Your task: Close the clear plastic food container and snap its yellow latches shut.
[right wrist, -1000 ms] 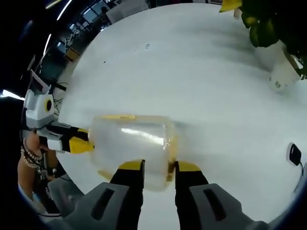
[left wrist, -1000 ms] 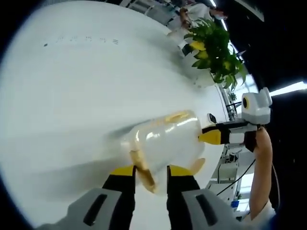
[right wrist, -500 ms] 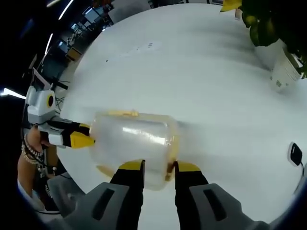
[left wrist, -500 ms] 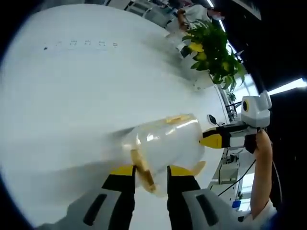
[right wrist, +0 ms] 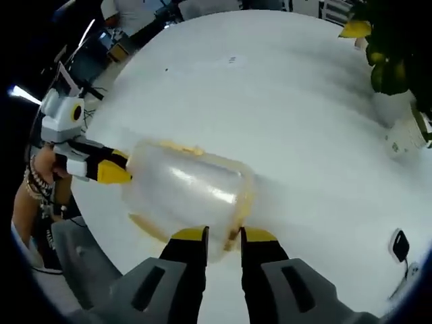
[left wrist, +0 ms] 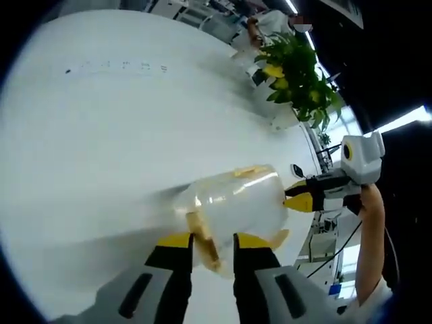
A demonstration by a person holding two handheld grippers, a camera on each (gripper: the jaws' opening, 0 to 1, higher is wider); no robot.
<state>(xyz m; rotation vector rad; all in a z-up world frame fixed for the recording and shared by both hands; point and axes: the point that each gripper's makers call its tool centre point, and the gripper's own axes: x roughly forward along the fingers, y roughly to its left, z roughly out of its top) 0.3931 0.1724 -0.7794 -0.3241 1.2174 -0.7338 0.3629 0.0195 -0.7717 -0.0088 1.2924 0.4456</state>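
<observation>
Clear container (left wrist: 236, 206) pinched at opposite ends by left tool (left wrist: 212, 246) and right tool (right wrist: 223, 237)

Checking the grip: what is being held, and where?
Both grippers hold the clear container: left gripper and right gripper each clamp a yellow-latched end.

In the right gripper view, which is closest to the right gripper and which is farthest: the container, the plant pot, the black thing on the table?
1. Container: right at the right gripper, between its jaws.
2. Black thing: lower right on the table.
3. Plant pot: far right, farther back.
</observation>
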